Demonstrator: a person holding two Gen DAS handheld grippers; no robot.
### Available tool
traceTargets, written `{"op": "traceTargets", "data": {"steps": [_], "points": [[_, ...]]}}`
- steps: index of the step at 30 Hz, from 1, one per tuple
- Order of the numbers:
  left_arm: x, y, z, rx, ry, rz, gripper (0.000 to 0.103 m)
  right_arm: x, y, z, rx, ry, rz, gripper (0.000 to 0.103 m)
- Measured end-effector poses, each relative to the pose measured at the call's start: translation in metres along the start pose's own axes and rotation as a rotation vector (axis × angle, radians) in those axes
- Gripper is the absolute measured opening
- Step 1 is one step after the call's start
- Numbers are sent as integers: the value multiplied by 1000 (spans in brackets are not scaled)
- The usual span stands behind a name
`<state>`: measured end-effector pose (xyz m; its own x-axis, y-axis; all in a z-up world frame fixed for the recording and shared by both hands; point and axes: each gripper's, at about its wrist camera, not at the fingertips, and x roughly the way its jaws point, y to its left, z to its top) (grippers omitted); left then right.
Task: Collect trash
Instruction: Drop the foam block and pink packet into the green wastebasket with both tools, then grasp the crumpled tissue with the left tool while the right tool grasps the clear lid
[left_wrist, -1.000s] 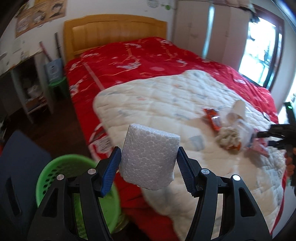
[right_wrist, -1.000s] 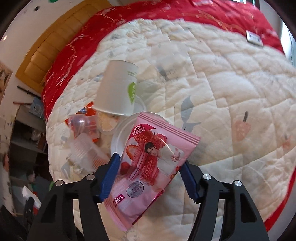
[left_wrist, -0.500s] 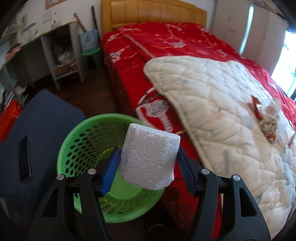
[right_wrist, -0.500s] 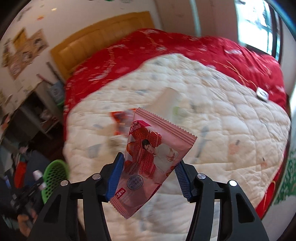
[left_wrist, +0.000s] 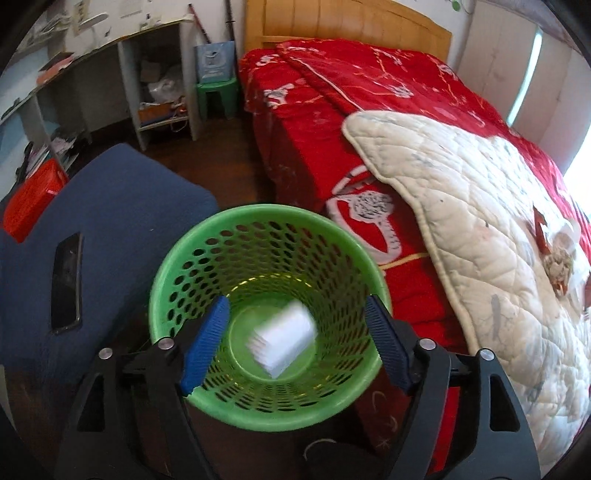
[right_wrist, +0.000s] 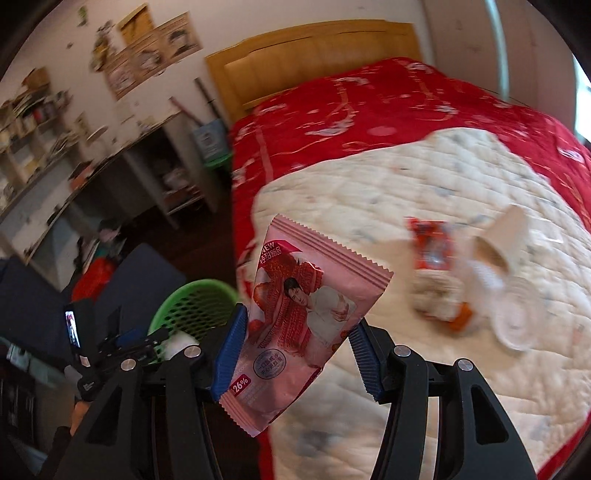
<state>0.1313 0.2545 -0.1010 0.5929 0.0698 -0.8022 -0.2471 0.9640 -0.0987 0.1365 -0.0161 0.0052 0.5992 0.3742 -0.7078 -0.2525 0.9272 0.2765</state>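
Trash was split across both views: a white foam block (left_wrist: 282, 338), motion-smeared, sat low centre in the left wrist frame, inside the round green perforated plastic basket (left_wrist: 168, 266) and clear of both blue pads. My left gripper (left_wrist: 297, 341) hung over the basket with its tongs spread wide, gripping nothing. My right gripper (right_wrist: 297, 352) was clenched on a pink printed snack packet (right_wrist: 299, 325), centre frame, over the edge of the red-covered bed (right_wrist: 369, 110).

Risks as I judged them: the packet was pinched only at its lower half, so the floppy top could swing and slip during the carry. The basket's opening was crowded by the left gripper, so the two tools could collide, or the packet could land on the dark floor.

More trash stayed mid-right in the right view on the cream quilted blanket (right_wrist: 443, 177): an orange wrapper (right_wrist: 430, 245), a tipped white paper cup (right_wrist: 502, 236), clear plastic pieces. All blurred; I couldn't count them. Whether the foam had landed or was mid-fall, I couldn't tell.
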Motion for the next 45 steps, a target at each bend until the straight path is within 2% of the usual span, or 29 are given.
{"op": "traceTargets", "data": {"steps": [6, 14, 18, 19, 24, 26, 33, 40, 45], "points": [[-12, 29, -3, -52, -17, 22, 77, 40, 54, 5, -63, 43, 74, 53], [-33, 60, -9, -101, -52, 38, 77, 113, 114, 3, -100, 145, 148, 55], [-40, 70, -13, -115, -62, 41, 78, 141, 139, -3, -101, 181, 176, 63], [-41, 72, -15, -117, -65, 46, 78, 144, 142, -4, -99, 184, 178, 68], [-40, 76, -16, -130, -57, 48, 79, 159, 152, -9, -95, 201, 203, 77], [-41, 74, -16, -128, -59, 48, 79, 155, 151, -9, -105, 192, 205, 80], [-49, 59, -15, -106, -68, 35, 79, 124, 124, -4, -104, 158, 168, 81], [-52, 20, -13, -50, -74, -6, 79, 70, 59, -6, -79, 93, 54, 85], [-52, -18, -10, -9, -70, -52, 79, 33, -4, -13, -42, 65, -52, 85]]}}
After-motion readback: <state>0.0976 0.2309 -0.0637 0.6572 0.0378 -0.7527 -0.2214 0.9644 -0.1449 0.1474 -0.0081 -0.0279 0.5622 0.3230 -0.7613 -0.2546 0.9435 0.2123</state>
